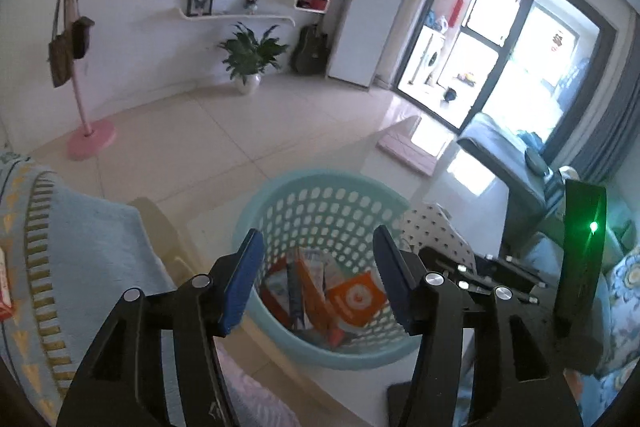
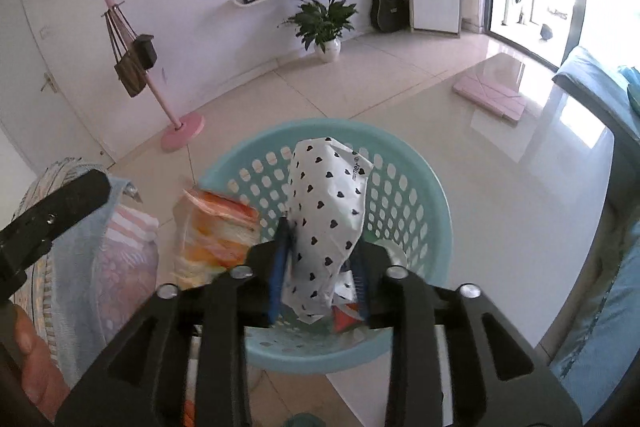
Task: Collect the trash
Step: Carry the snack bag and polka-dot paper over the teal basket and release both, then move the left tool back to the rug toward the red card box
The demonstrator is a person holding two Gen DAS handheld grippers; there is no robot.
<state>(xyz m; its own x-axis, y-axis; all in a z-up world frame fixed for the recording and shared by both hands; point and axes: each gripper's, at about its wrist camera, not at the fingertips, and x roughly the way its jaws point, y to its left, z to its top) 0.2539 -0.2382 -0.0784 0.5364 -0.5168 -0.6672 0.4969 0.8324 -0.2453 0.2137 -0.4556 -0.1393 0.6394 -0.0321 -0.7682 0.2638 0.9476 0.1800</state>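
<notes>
A light blue perforated basket (image 1: pixel 320 203) stands on the floor and holds orange and white wrappers (image 1: pixel 352 301). My left gripper (image 1: pixel 320 283) is open and empty just above the basket's near rim. My right gripper (image 2: pixel 320 259) is shut on a white packet with black hearts (image 2: pixel 328 211) and holds it over the basket (image 2: pixel 416 195). An orange and white striped packet (image 2: pixel 216 227) hangs in the air at the basket's left rim. The heart packet also shows at the right of the left wrist view (image 1: pixel 432 231).
A blue patterned sofa cover (image 1: pixel 76 267) lies at the left, with a pink striped cloth (image 2: pixel 128 267) beside it. A pink coat stand (image 2: pixel 180 131), a potted plant (image 2: pixel 324 23), a pink mat (image 2: pixel 488 95) and a grey couch (image 1: pixel 504 155) surround the tiled floor.
</notes>
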